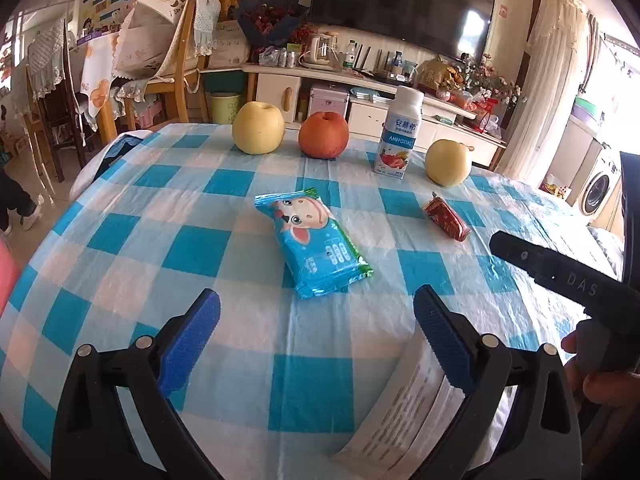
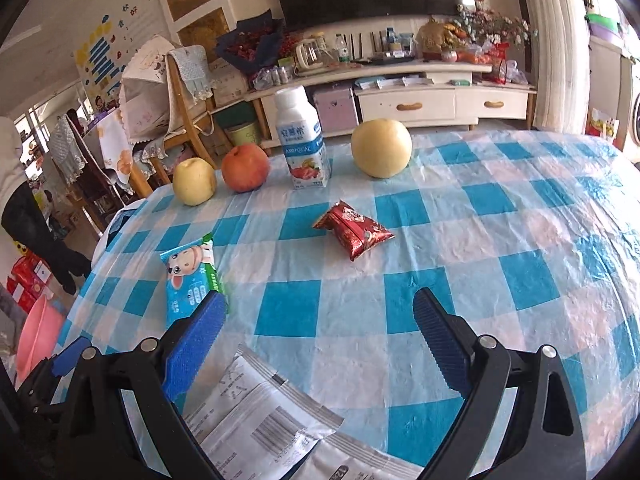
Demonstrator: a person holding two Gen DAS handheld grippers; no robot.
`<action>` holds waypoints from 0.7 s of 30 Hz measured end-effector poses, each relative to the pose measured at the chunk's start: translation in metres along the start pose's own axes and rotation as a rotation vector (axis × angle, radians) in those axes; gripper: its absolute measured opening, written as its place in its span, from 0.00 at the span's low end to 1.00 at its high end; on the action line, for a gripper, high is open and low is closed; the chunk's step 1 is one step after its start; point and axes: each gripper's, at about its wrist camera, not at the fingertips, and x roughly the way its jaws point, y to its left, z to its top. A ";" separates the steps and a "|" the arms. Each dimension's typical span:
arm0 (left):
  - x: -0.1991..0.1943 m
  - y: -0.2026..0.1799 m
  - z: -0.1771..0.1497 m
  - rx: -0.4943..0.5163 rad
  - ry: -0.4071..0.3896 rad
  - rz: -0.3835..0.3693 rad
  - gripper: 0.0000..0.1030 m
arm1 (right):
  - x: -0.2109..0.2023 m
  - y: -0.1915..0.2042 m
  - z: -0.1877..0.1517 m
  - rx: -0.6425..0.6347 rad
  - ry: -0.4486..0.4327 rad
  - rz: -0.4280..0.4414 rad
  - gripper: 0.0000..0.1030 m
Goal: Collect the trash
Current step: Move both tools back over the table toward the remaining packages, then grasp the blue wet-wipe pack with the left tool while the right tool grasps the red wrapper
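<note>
So the whole next move looked like it hinged on the blue snack packet (image 1: 313,243). It was lying flat on the checked tablecloth (image 1: 120,264), straight ahead of the left gripper (image 1: 316,312) and just past its fingertips, with its long axis running from far-left to near-right, a bit diagonal to the fingers. The left gripper was spread wide with nothing between the jaws, so the packet could probably be reached with a short push forward and maybe a slight twist to take it across its narrow side.

The right gripper (image 2: 318,322) was also wide open and empty. The blue packet sat off to its left there, partly covered by the left finger, so the left hand was judged the nearer one. The small red wrapper (image 2: 354,232) was seen ahead of the right gripper, well apart from it, angled across the cloth; that one seemed more of a right-hand job.

Two yellow pears, a red apple and a milk bottle (image 1: 398,132) were lined up at the far edge, probably not trash.

Hard to call: a white printed pouch (image 2: 264,420) at the near edge was cut off under both grippers, so whether it was trash or a collecting bag couldn't be told. No bin was seen on the table.
</note>
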 end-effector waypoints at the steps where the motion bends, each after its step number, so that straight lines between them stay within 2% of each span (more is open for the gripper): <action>1: 0.006 -0.003 0.004 0.002 0.005 0.011 0.95 | 0.005 -0.002 0.003 -0.007 0.008 -0.006 0.91; 8: 0.055 -0.020 0.028 0.019 0.087 0.081 0.95 | 0.042 -0.026 0.027 0.000 0.042 0.009 0.91; 13: 0.086 -0.020 0.037 -0.007 0.152 0.113 0.95 | 0.067 -0.039 0.039 -0.012 0.053 0.023 0.91; 21: 0.109 -0.018 0.047 -0.028 0.180 0.135 0.95 | 0.090 -0.050 0.050 0.035 0.094 0.061 0.91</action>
